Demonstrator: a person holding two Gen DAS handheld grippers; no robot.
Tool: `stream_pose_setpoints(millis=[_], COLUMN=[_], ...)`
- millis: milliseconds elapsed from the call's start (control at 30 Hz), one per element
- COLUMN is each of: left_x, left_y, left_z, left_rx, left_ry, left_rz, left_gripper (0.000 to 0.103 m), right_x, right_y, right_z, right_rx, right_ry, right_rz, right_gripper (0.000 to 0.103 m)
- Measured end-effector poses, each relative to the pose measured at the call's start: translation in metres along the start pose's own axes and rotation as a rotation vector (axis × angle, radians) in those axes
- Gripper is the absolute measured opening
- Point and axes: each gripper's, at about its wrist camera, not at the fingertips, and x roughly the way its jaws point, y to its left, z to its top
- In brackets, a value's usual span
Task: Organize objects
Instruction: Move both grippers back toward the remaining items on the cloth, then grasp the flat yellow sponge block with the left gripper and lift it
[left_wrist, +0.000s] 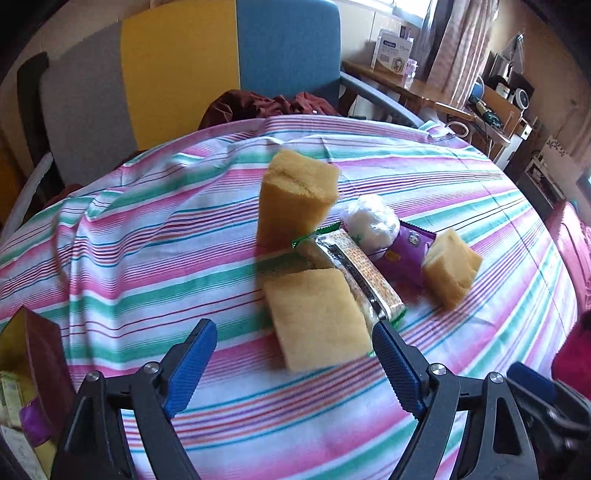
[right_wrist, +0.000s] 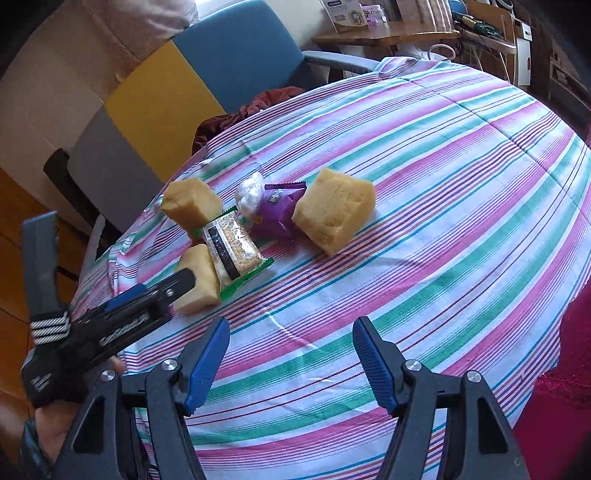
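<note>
On the striped tabletop (left_wrist: 147, 258), left to right: a tall yellow sponge (left_wrist: 295, 199) stood upright; a flat sponge (left_wrist: 317, 317) lay nearest the left claw (left_wrist: 291, 343), beside a cracker packet (left_wrist: 365, 280); then a white plastic-wrapped ball (left_wrist: 371, 221), a purple packet (left_wrist: 406, 254) and a third sponge (left_wrist: 450, 273). The left claw stood wide apart, empty, just over the flat sponge. The right claw (right_wrist: 291, 343) stood parted, empty, above bare cloth.

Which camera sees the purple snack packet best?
The right wrist view: the purple crinkly snack packet lies mostly uncovered between sponges. In the left wrist view, it is partly hidden behind the cracker packet.
</note>
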Motion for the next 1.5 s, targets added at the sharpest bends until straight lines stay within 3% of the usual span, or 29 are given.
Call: stream_pose_setpoints(millis=[200,233,267,333,433,767,1000,1100,1500], left_x=[0.025,0.029,0.032,0.033,0.023,-0.028,-0.054,-0.055,-0.039], left_y=[-0.009,-0.008,-0.005,0.004,0.015,0.015,0.005,0.006,0.016], left_z=[0.011,0.011,0.011,0.005,-0.007,-0.082,-0.125,-0.127,-0.125], left_rx=[-0.003,-0.004,-0.011,-0.055,-0.105,-0.009,0.069,0.062,-0.026], left_ry=[0.028,0.035,0.045,0.068,0.069,0.056,-0.001,-0.025,0.011], left_rz=[-0.005,0.0,-0.01,-0.085,-0.135,-0.095,-0.079,-0.077,-0.139], left_gripper=[0.086,0.082,0.072,0.06,0.054,0.054,0.054,0.054,0.055], right_x=[0.002,0.002,0.002,0.003,0.002,0.006,0.009,0.009,0.01], right_y=[-0.001,-0.002,-0.002,-0.003,-0.002,-0.004,-0.005,-0.006,-0.011], right_z=[0.0,0.0,0.0,0.0,0.0,-0.002,-0.003,-0.004,-0.005], right_rx=[0.005,0.006,0.008,0.009,0.004,0.015,0.021,0.025,0.049], right_ry=[0.008,0.008,0.009,0.013,0.009,0.021,0.029,0.028,0.018], right_rz=[0.006,0.006,0.006,0.007,0.002,-0.022,-0.047,-0.054,-0.083], right_gripper=[0.07,0.07,0.07,0.07,0.07,0.07,0.07,0.07,0.07])
